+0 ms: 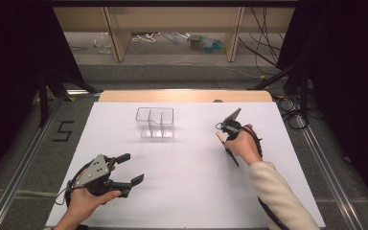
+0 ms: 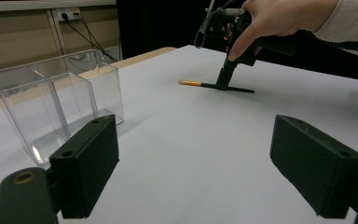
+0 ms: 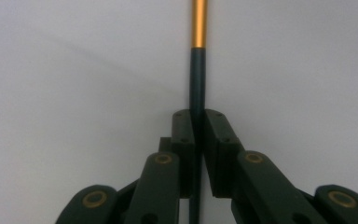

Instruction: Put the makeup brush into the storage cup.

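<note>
High view shows the white bench [image 1: 182, 191] with a clear divided box [image 1: 155, 122] near its far edge, left of centre. The left tongs [image 1: 130, 168] hover above the near left corner, jaws spread wide with nothing between them. Toward the far right edge, the right tongs [image 3: 198, 126] point down at the bench surface, pressed together on the dark handle of a slim brush [image 3: 198, 60], which lies flat there, its gold ferrule pointing away from the jaws.
</note>
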Demonstrator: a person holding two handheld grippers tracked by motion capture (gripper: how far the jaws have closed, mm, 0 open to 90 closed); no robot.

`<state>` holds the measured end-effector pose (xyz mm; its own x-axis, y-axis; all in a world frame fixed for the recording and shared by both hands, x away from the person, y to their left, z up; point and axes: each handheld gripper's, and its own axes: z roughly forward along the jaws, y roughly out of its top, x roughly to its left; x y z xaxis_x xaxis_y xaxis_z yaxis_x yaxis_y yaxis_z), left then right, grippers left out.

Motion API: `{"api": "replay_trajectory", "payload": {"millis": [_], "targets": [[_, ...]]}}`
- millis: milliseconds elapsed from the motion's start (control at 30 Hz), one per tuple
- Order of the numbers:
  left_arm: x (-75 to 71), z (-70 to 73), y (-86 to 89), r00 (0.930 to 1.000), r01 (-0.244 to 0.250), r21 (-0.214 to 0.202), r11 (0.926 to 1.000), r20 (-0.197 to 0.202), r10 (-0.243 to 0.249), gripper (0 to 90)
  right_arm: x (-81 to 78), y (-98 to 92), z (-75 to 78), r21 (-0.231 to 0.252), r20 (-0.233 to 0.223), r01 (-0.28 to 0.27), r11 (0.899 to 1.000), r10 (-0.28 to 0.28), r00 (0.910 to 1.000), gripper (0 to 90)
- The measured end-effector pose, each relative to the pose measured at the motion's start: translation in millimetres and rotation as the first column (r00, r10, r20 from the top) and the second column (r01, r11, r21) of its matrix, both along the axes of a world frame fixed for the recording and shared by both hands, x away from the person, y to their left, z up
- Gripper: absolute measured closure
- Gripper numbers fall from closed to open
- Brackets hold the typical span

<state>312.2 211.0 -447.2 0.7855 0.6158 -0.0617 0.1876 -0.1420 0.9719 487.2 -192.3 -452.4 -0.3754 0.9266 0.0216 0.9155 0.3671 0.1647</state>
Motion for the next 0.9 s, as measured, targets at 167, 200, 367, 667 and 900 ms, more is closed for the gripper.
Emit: {"api": "replay_trajectory", "payload": {"millis": [167, 200, 367, 667, 900], "targets": [[0.0, 0.0, 0.0, 1.0, 0.001, 0.001, 1.0, 0.0, -0.001, 15.3, 0.3, -0.2, 0.0, -0.007, 0.001, -0.017, 1.0, 0.017, 0.9999, 83.8], [0.0, 0.0, 0.0, 1.0, 0.001, 0.001, 1.0, 0.001, -0.001, 15.2, 0.5, -0.2, 0.5, -0.009, -0.006, -0.02, 1.0, 0.02, 0.9998, 83.8], [0.1, -0.1, 0.0, 1.0, 0.002, 0.001, 1.0, 0.0, -0.002, 15.3, 0.2, 0.6, 0.0, -0.012, 0.002, -0.026, 1.0, 0.026, 0.9997, 83.9], [0.6, 0.1, 0.3, 1.0, 0.005, 0.008, 1.0, 0.007, -0.005, 15.3, -1.3, -0.2, 1.6, -0.01, 0.007, -0.035, 0.999, 0.036, 0.9993, 83.9], [0.4, -0.5, -0.4, 1.0, 0.008, 0.01, 0.9999, -0.001, -0.008, 15.8, -6.4, -2.8, 17.6, 0.033, 0.065, -0.043, 0.999, 0.041, 0.9971, 84.0]]}}
